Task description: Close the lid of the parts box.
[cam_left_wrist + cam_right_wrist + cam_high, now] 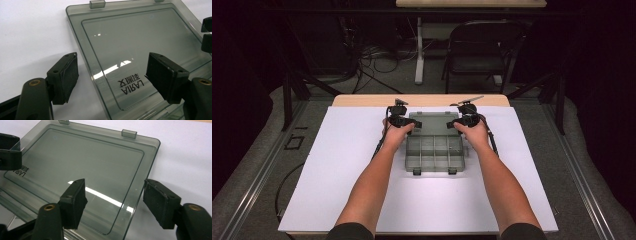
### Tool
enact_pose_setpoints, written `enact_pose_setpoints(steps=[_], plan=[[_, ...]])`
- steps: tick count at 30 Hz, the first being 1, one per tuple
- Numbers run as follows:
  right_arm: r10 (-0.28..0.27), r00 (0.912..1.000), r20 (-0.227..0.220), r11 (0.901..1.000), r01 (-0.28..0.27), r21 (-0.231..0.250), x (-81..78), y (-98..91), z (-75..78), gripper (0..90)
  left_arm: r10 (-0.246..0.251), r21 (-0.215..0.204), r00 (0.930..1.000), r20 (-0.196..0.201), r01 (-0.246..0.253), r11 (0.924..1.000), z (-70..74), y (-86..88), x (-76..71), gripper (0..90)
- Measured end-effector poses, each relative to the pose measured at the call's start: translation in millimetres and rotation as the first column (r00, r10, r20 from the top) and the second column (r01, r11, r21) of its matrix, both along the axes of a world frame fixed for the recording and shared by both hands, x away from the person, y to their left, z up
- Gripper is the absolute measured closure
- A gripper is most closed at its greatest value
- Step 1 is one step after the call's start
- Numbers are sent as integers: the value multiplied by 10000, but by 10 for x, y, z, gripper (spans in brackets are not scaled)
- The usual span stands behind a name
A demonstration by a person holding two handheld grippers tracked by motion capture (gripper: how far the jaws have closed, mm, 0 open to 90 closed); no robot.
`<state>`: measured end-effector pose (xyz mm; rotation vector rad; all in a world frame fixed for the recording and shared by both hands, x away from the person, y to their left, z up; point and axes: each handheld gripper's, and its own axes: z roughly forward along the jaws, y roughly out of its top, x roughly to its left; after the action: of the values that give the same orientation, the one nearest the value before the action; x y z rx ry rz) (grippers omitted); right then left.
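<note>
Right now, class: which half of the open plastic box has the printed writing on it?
The flat lid, laid open on the far side; the near tray has dividers instead.

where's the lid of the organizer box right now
In the high view the lid lies opened flat on the white sheet, on the far side of the compartment tray, between the left hand-held gripper and the right hand-held gripper.

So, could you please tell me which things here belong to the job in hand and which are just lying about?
Part of the job:
- clear compartment box, open
- its lid, laid flat on the far side
- left hand-held gripper, jaws open astride the lid's edge
- right hand-held gripper, jaws open astride the other edge

Just lying about:
- white sheet covering the table
- folding chair behind
- loose cables on the floor
</note>
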<state>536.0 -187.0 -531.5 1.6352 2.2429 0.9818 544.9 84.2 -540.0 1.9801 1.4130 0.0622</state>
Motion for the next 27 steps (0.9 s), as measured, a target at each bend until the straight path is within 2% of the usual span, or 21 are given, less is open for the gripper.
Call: enact_pose_setpoints(steps=[7,10,17,22,27], plan=[[-66,9998,-161,9999,68,105,-1,3,-5,318,-136,58,9998,-108,136,9999,-28,-44,-6,238],[20,10000,-97,9999,-19,125,2,-8,-10,318,-120,65,9998,-170,122,9999,-39,-54,-6,228],[-14,9992,-393,9998,22,195,6,-18,-10,317,-150,107,9995,-273,153,9998,-55,-65,-6,213],[-28,9981,-609,9999,35,102,9,-10,-39,316,-206,160,9994,-285,210,9997,-54,-67,-7,213],[-29,9983,-574,10000,31,36,9,-3,-57,316,-198,160,9994,-282,203,9997,-55,-68,-9,213]])
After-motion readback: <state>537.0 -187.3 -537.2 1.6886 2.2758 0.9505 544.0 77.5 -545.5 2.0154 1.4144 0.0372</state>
